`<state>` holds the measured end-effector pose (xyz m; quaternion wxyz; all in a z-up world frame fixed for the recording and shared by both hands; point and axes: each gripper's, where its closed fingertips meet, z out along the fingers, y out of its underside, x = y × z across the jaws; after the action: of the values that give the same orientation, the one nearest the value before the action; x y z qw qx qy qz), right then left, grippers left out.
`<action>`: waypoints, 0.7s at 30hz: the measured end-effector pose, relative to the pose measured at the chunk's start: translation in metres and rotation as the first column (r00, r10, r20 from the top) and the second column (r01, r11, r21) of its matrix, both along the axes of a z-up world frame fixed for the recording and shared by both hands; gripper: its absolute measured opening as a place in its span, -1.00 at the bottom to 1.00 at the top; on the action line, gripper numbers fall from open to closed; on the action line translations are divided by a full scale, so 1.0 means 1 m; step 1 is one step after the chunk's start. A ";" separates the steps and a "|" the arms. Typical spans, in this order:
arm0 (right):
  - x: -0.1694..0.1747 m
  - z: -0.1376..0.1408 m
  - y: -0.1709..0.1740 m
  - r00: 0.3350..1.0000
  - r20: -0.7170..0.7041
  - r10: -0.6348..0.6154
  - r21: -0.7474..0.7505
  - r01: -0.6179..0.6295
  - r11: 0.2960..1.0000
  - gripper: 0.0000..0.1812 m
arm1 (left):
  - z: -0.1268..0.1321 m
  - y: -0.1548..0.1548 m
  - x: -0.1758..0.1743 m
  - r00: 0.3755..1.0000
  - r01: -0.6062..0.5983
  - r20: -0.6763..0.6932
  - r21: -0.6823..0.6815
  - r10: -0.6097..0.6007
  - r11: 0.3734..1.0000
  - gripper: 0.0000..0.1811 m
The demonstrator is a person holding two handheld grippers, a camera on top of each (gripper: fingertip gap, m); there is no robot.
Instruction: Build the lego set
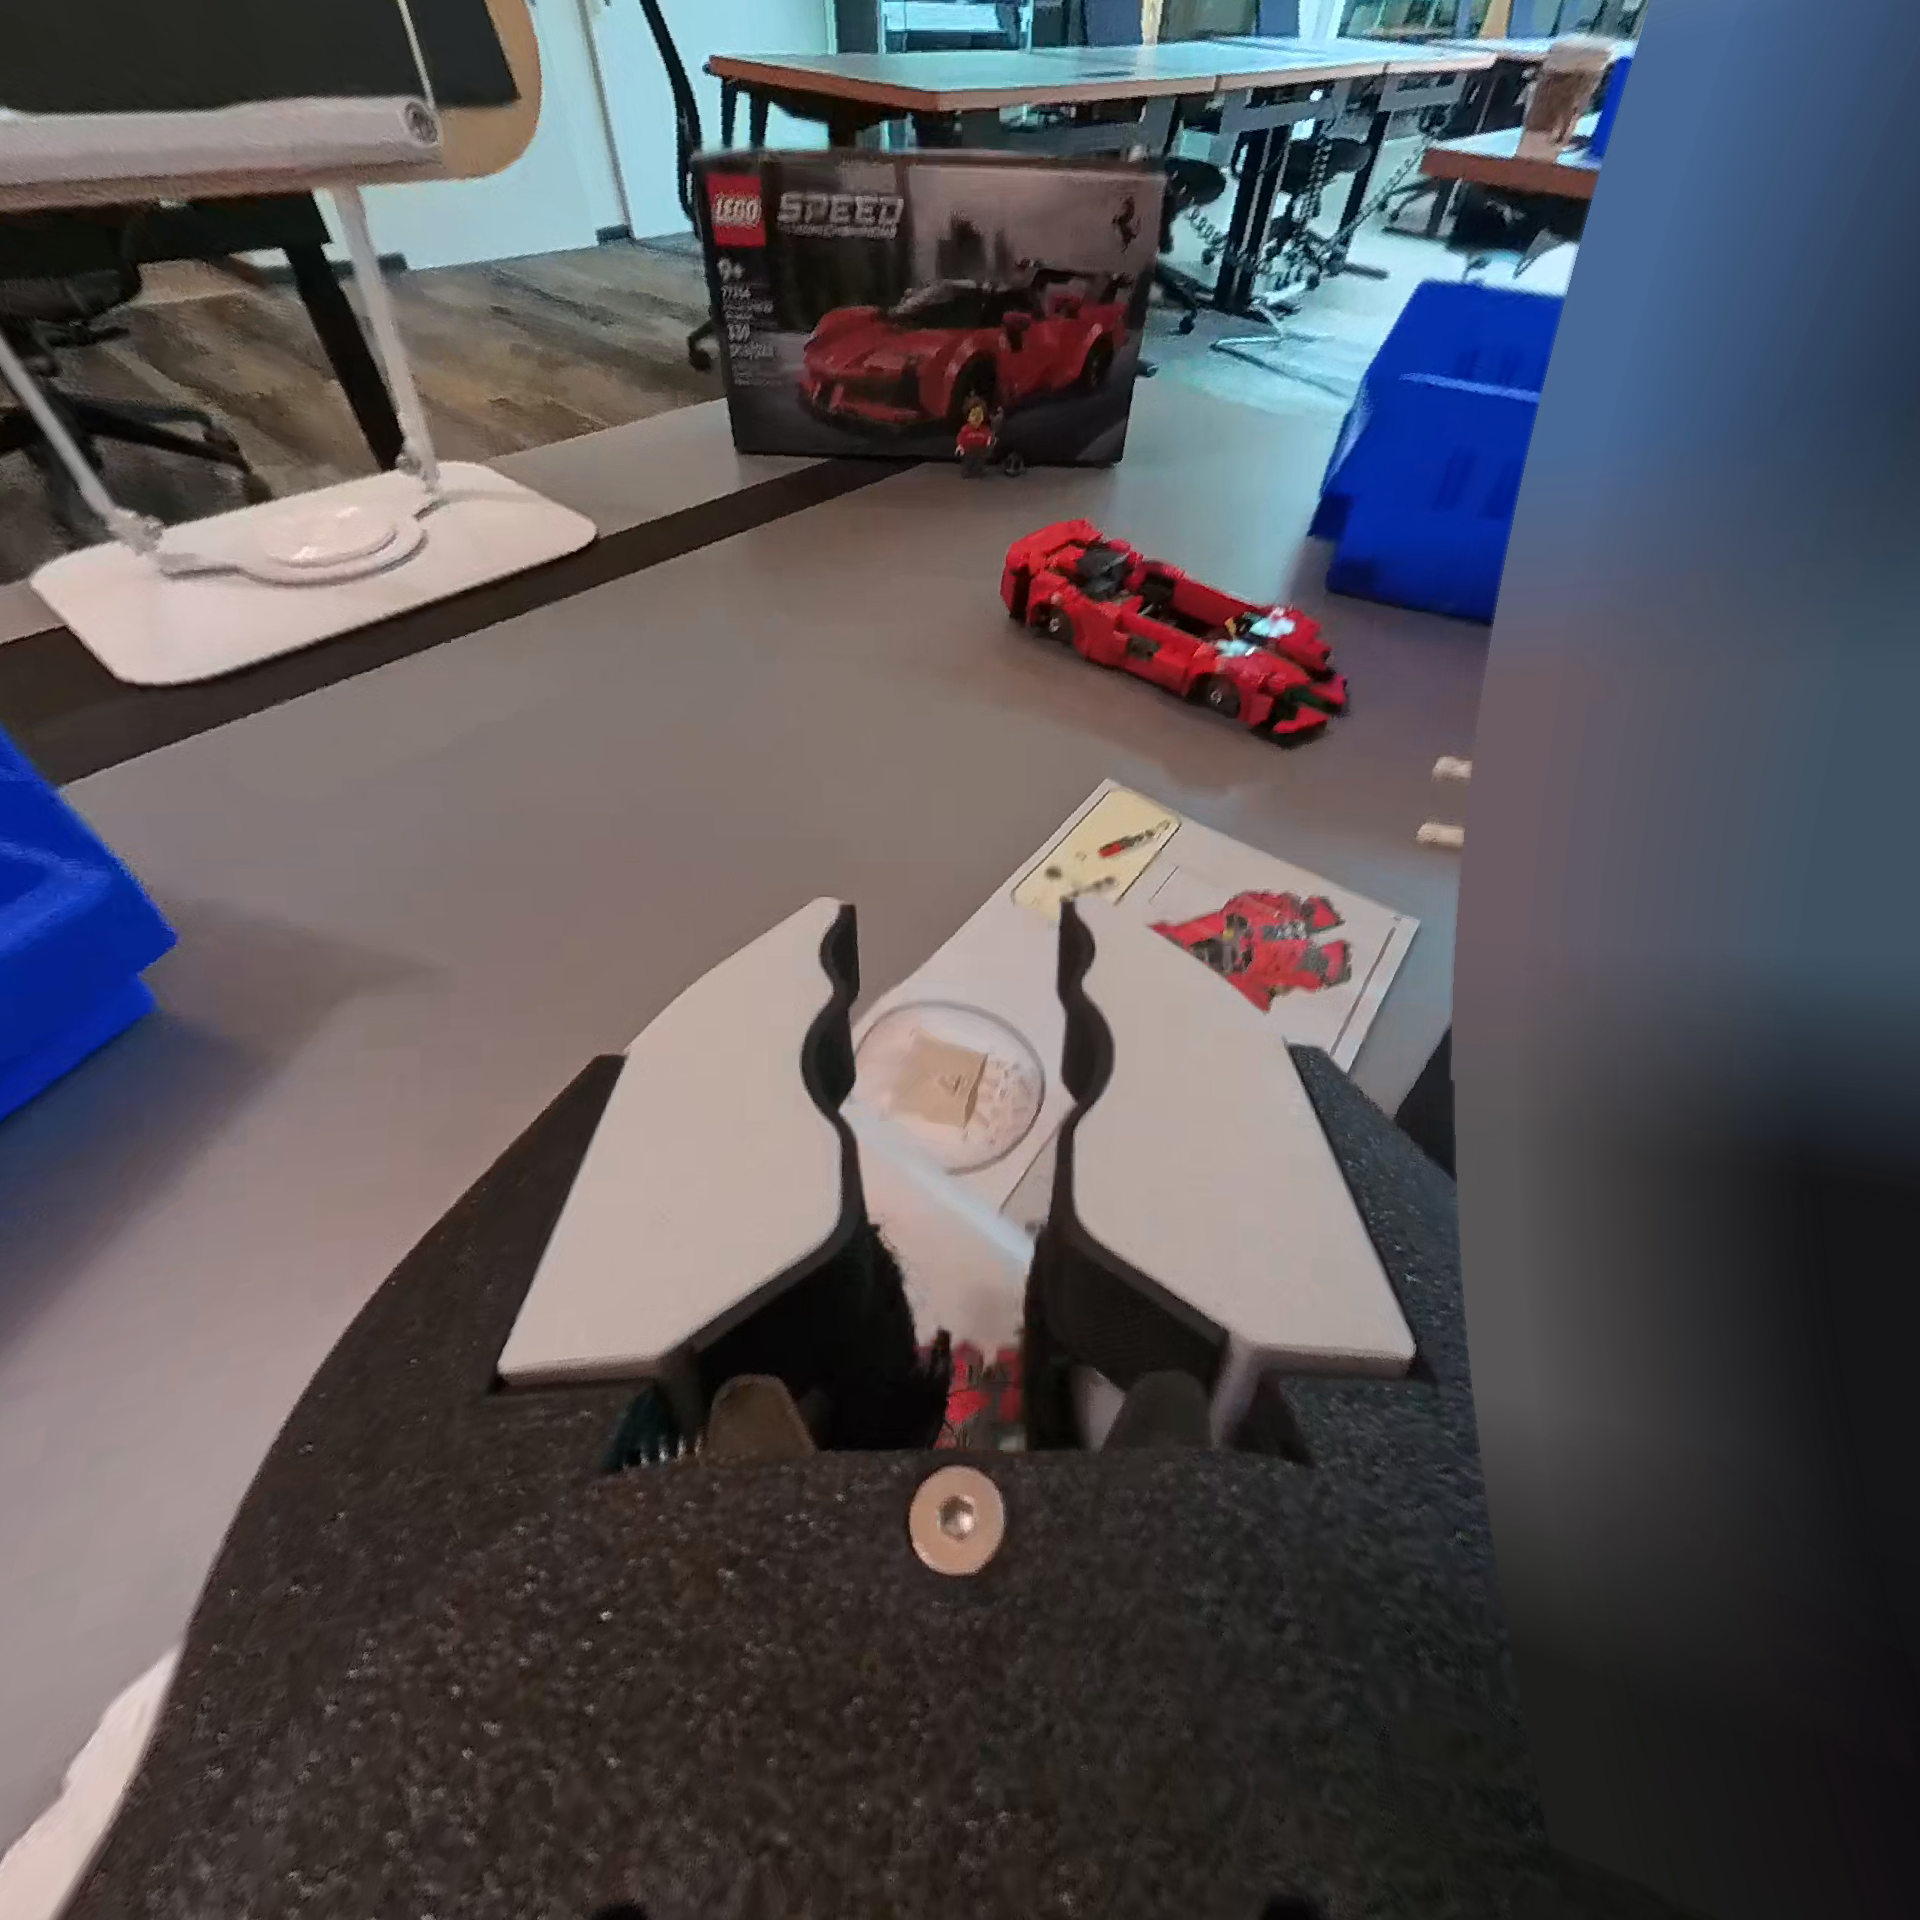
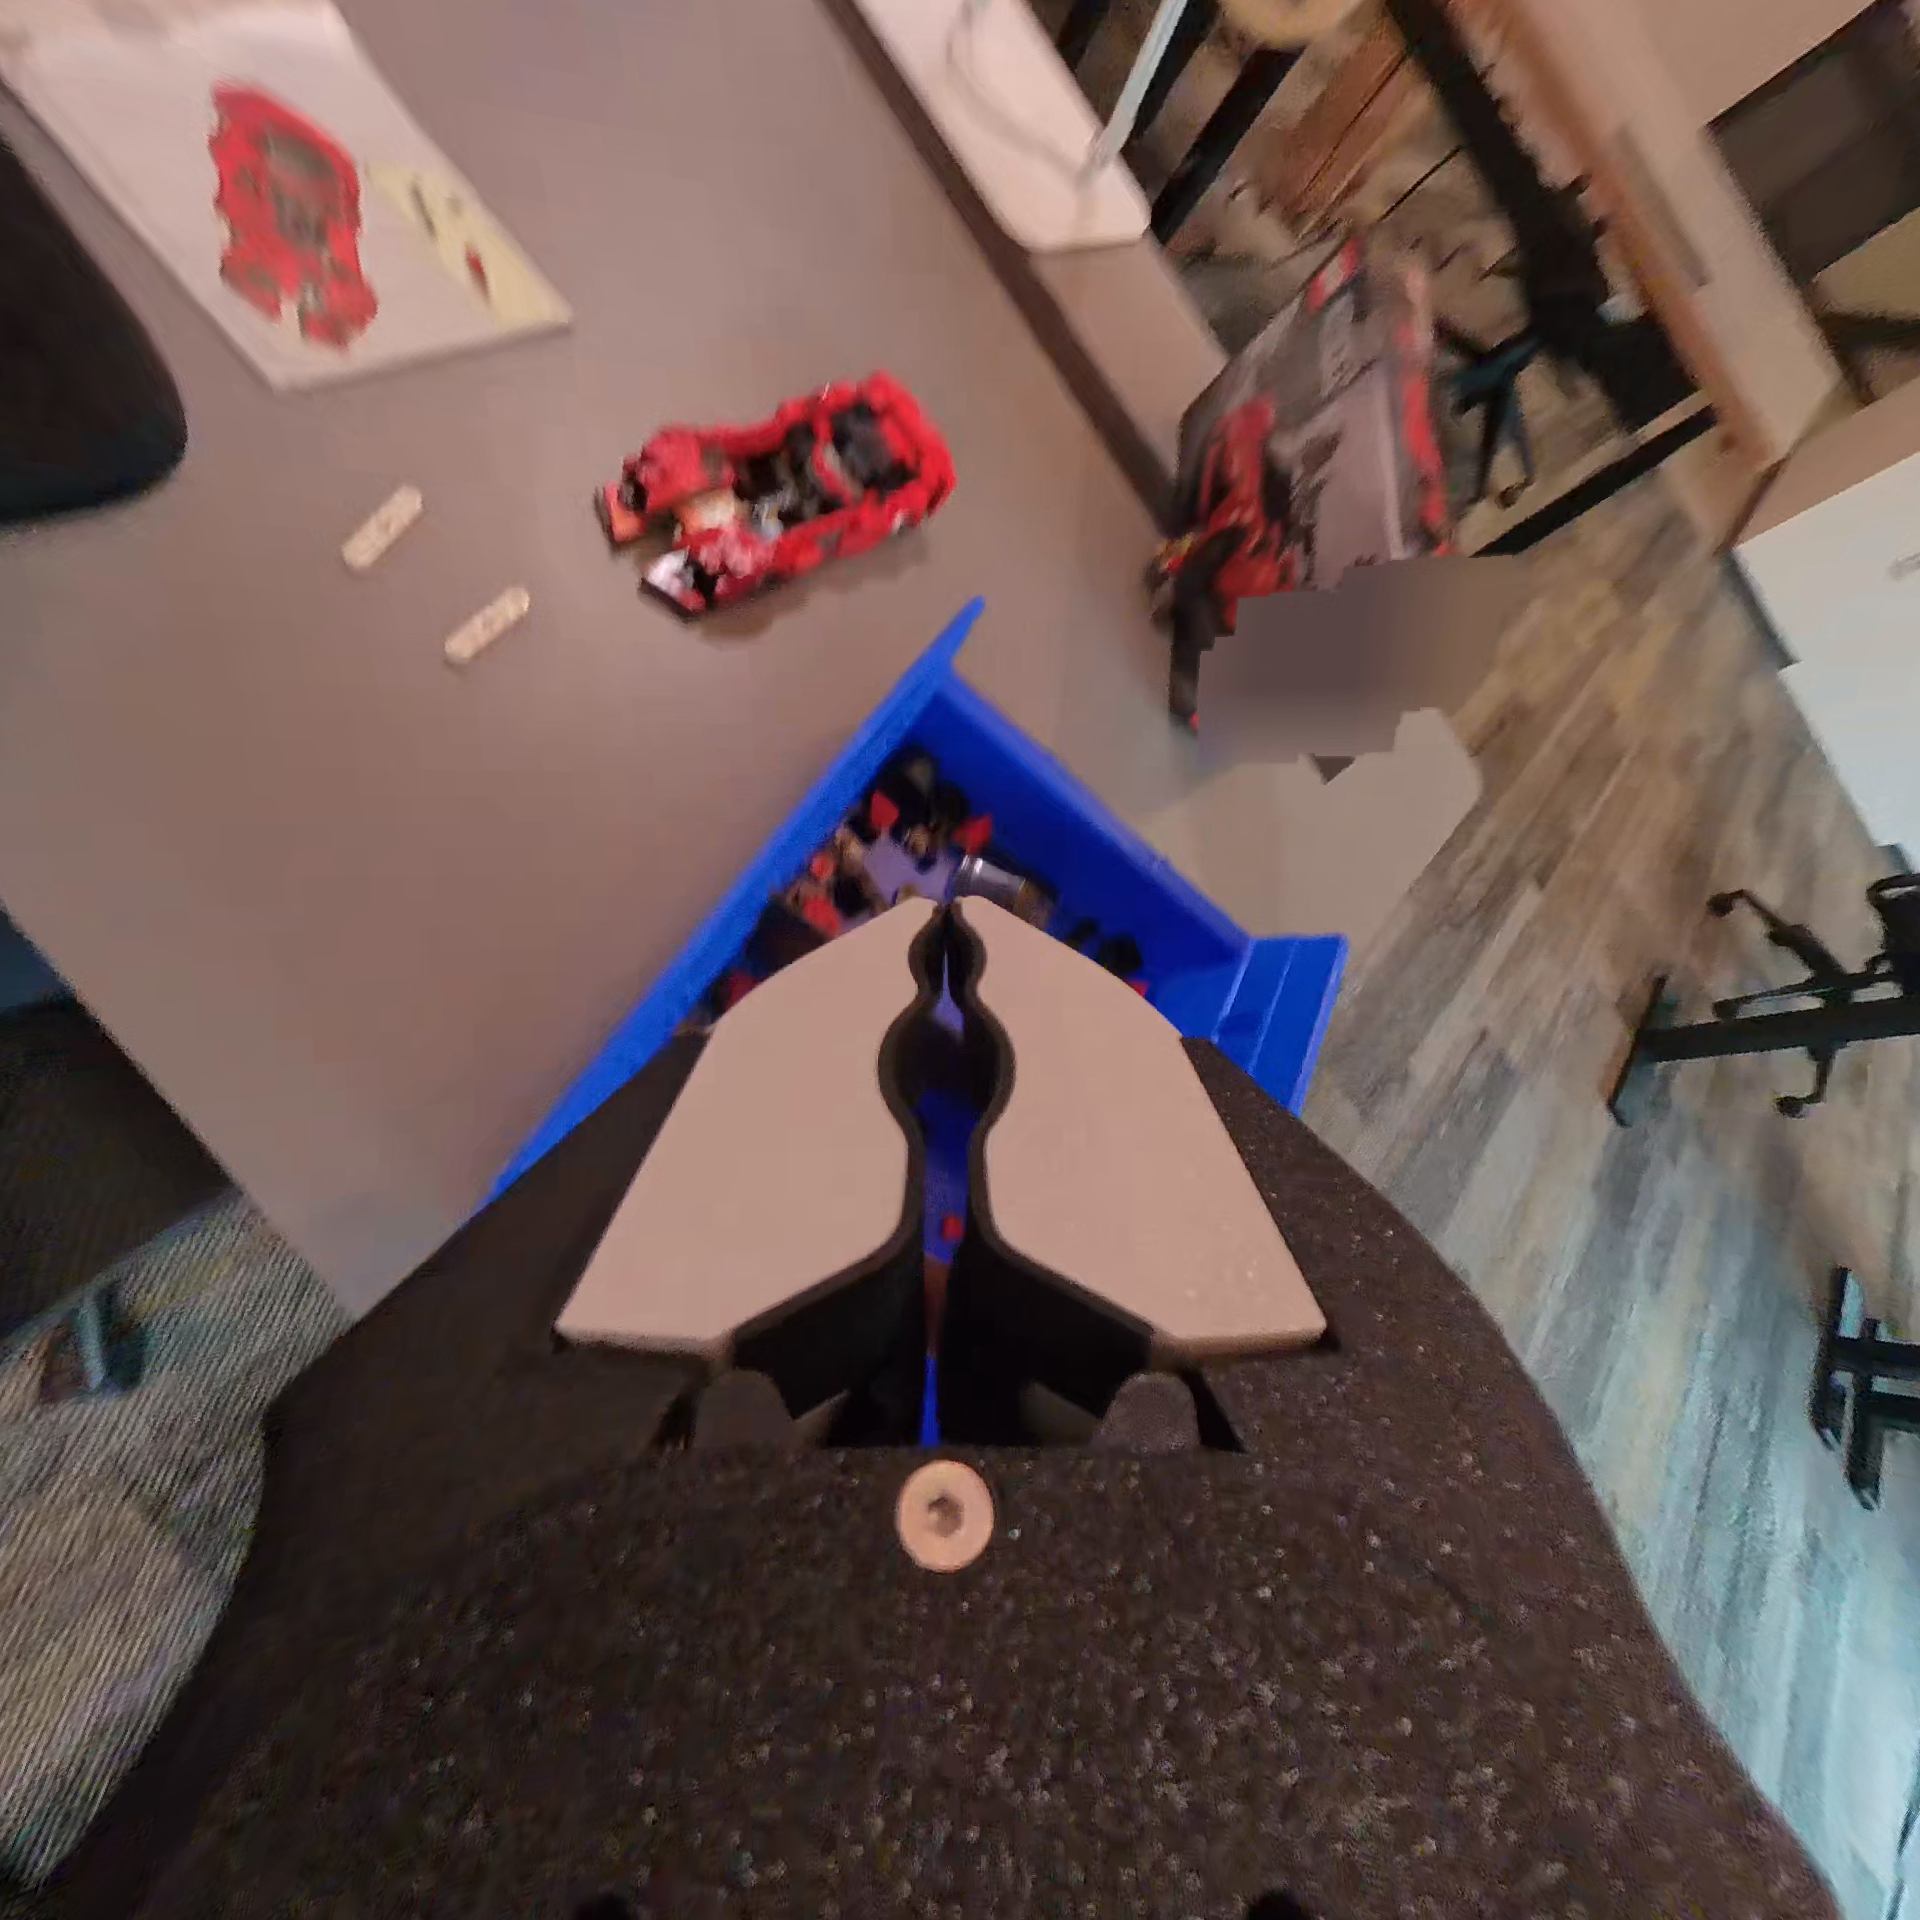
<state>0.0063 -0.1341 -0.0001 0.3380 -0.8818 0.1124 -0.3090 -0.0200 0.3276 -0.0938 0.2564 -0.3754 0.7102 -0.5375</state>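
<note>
My left gripper (image 1: 958, 920) is open and empty, low over the open instruction booklet (image 1: 1257, 945) on the grey table (image 1: 520, 831). The partly built red lego car (image 1: 1174, 629) stands beyond the booklet. In the right wrist view the car (image 2: 790, 488) lies up and left of my right gripper (image 2: 948, 914). That gripper is shut, its fingertips together above a blue bin (image 2: 1060, 790) of loose red and black pieces. I see no piece between its pads.
The set's box (image 1: 935, 301) stands at the table's far edge, with a white stand base (image 1: 312, 561) to its left. Blue bins sit at the right (image 1: 1434, 447) and the left (image 1: 62, 935). Two small white pieces (image 2: 382, 527) (image 2: 486, 623) lie near the car. One gripper's finger ends stand about 50 cm off the other's. The left tips stand about 30 cm off the car (image 2: 790, 488).
</note>
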 end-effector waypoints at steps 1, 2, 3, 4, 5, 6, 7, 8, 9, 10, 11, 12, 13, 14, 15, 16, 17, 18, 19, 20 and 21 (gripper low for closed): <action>0.001 -0.008 -0.010 0.999 -0.032 0.005 -0.024 -0.006 1.000 -1.00 | 0.005 -0.005 0.005 1.000 0.006 0.001 -0.004 -0.006 1.000 -0.60; 0.002 -0.016 -0.020 0.998 -0.057 0.009 -0.045 -0.012 0.999 -0.92 | 0.010 -0.009 0.009 1.000 0.009 0.006 0.003 -0.009 1.000 -0.60; 0.005 -0.024 -0.030 0.997 -0.080 0.013 -0.067 -0.019 0.998 -0.80 | 0.015 -0.014 0.014 1.000 0.011 0.017 0.014 -0.011 1.000 -0.60; 0.007 -0.032 -0.040 0.994 -0.109 0.018 -0.094 -0.028 0.995 -0.80 | 0.020 -0.018 0.018 0.999 0.013 0.030 0.019 -0.014 1.000 -0.59; 0.009 -0.040 -0.048 0.990 -0.142 0.026 -0.120 -0.043 0.992 -0.85 | 0.025 -0.023 0.022 0.999 0.016 0.039 0.015 -0.017 1.000 -0.59; 0.011 -0.048 -0.055 0.983 -0.180 0.038 -0.139 -0.063 0.988 -0.98 | 0.029 -0.028 0.026 0.999 0.020 0.043 0.001 -0.020 1.000 -0.59; 0.013 -0.055 -0.060 0.974 -0.219 0.054 -0.146 -0.087 0.985 -1.00 | 0.033 -0.032 0.030 0.999 0.022 0.043 -0.014 -0.021 1.000 -0.59; 0.015 -0.060 -0.063 0.965 -0.251 0.072 -0.153 -0.113 0.982 -1.00 | 0.035 -0.035 0.033 0.999 0.020 0.042 -0.025 -0.018 0.999 -0.59; 0.017 -0.065 -0.065 0.958 -0.272 0.096 -0.163 -0.144 0.976 -1.00 | 0.037 -0.038 0.036 0.999 0.015 0.043 -0.030 -0.014 0.999 -0.60; 0.020 -0.069 -0.066 0.952 -0.282 0.120 -0.175 -0.174 0.969 -0.99 | 0.038 -0.040 0.039 0.999 0.012 0.042 -0.029 -0.011 1.000 -0.60; 0.023 -0.072 -0.065 0.946 -0.291 0.140 -0.180 -0.198 0.964 -0.89 | 0.038 -0.041 0.041 0.999 0.007 0.038 -0.022 -0.006 1.000 -0.59; 0.026 -0.075 -0.064 0.939 -0.310 0.153 -0.182 -0.216 0.959 -0.83 | 0.037 -0.041 0.044 1.000 -0.001 0.029 -0.014 0.001 1.000 -0.59; 0.025 -0.079 -0.063 0.924 -0.345 0.165 -0.183 -0.238 0.954 -0.85 | 0.036 -0.040 0.046 1.000 -0.012 0.019 -0.005 0.013 1.000 -0.59; 0.023 -0.084 -0.061 0.903 -0.387 0.184 -0.183 -0.271 0.945 -0.95 | 0.035 -0.038 0.050 1.000 -0.028 0.010 0.002 0.028 1.000 -0.59; 0.017 -0.088 -0.058 0.874 -0.433 0.220 -0.174 -0.320 0.931 -1.00 | 0.035 -0.036 0.053 0.999 -0.044 0.004 0.006 0.044 0.999 -0.59; 0.013 -0.093 -0.055 0.848 -0.467 0.249 -0.162 -0.359 0.919 -1.00 | 0.036 -0.034 0.056 0.999 -0.054 0.001 0.005 0.054 0.999 -0.59; 0.010 -0.097 -0.052 0.828 -0.490 0.273 -0.152 -0.389 0.909 -1.00 | 0.036 -0.033 0.058 0.998 -0.060 -0.001 0.001 0.060 0.998 -0.60; 0.008 -0.100 -0.048 0.811 -0.502 0.299 -0.139 -0.417 0.898 -1.00 | 0.037 -0.032 0.060 0.998 -0.066 -0.003 -0.003 0.066 0.998 -0.60; 0.005 -0.102 -0.043 0.796 -0.511 0.325 -0.122 -0.442 0.889 -0.94 | 0.036 -0.031 0.063 0.997 -0.073 -0.008 -0.007 0.073 0.997 -0.60; 0.002 -0.105 -0.038 0.781 -0.523 0.342 -0.107 -0.458 0.882 -0.87 | 0.035 -0.030 0.065 0.997 -0.078 -0.013 -0.009 0.078 0.997 -0.60; -0.001 -0.108 -0.036 0.762 -0.545 0.351 -0.099 -0.474 0.875 -0.88 | 0.034 -0.029 0.067 0.996 -0.082 -0.020 -0.011 0.082 0.997 -0.60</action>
<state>0.0053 -0.1700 -0.1082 0.2511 -0.9672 -0.0373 0.0076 0.0470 0.2985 -0.0595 0.2691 -0.4110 0.6933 -0.5272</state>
